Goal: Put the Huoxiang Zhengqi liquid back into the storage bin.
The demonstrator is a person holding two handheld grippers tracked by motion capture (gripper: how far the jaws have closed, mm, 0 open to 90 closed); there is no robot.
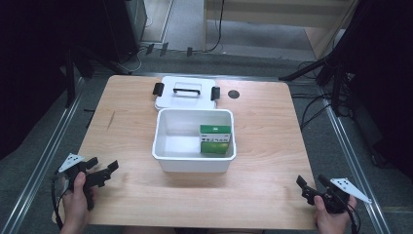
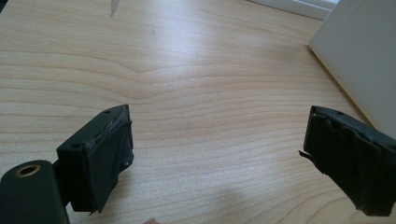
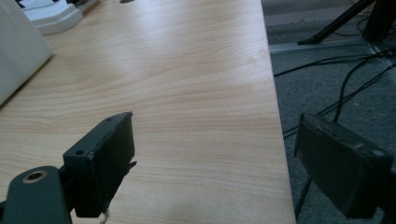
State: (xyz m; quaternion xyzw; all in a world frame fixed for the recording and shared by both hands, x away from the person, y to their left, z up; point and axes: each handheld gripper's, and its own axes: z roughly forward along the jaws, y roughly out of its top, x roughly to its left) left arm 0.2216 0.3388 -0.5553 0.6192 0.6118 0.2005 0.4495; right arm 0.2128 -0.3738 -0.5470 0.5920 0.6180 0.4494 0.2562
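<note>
1. I hold my left gripper (image 1: 104, 171) near the worktop's (image 1: 272, 146) front left corner, jaws wide apart and empty, because nothing is picked yet.
2. My right gripper (image 1: 311, 184) rests at the front right corner, also spread wide and holding nothing.
3. The white bin (image 1: 194, 163) stands in the middle of the worktop, open on top; the green box (image 1: 215, 138) lies inside, against its right wall.
4. The lid (image 1: 185, 91) lies flat at the back edge, touching the bin, so the opening is free.
5. I judge the bin's walls are the only obstacle when reaching in.
</note>
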